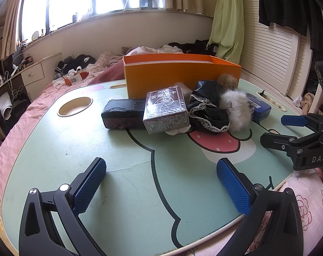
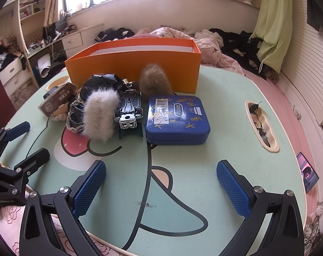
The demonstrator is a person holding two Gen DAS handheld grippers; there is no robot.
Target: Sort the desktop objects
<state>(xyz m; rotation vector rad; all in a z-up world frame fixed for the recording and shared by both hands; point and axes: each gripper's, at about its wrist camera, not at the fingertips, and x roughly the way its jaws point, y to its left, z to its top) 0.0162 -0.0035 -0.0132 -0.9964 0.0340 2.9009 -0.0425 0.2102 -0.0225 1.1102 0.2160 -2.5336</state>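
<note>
- Between the left gripper (image 1: 161,183) fingers there is only bare bench (image 1: 76,149); its jaws stand wide and hold nothing, low over the near edge.
- Ahead of it, well apart, lie a black case (image 1: 120,116) and a wrapped card box (image 1: 165,111), touching each other.
- The right gripper (image 2: 161,183) is likewise spread wide and empty above the bench's near part.
- Straight ahead of it sits the blue tin (image 2: 177,119); just left of that are an upturned toy car (image 2: 129,113), a white fluffy scrunchie (image 2: 99,115) and a black lace-edged cloth (image 2: 76,111), crowded together.
- Beyond them, a brown furry ball (image 2: 154,83) leans at the orange box (image 2: 135,64), which looks empty as far as its visible inner wall shows.
- Judgement: sorting has hardly begun, with nothing grasped. The next move calls for one gripper to advance, straddle a single item such as the tin, then close and lift it towards the box.
</note>
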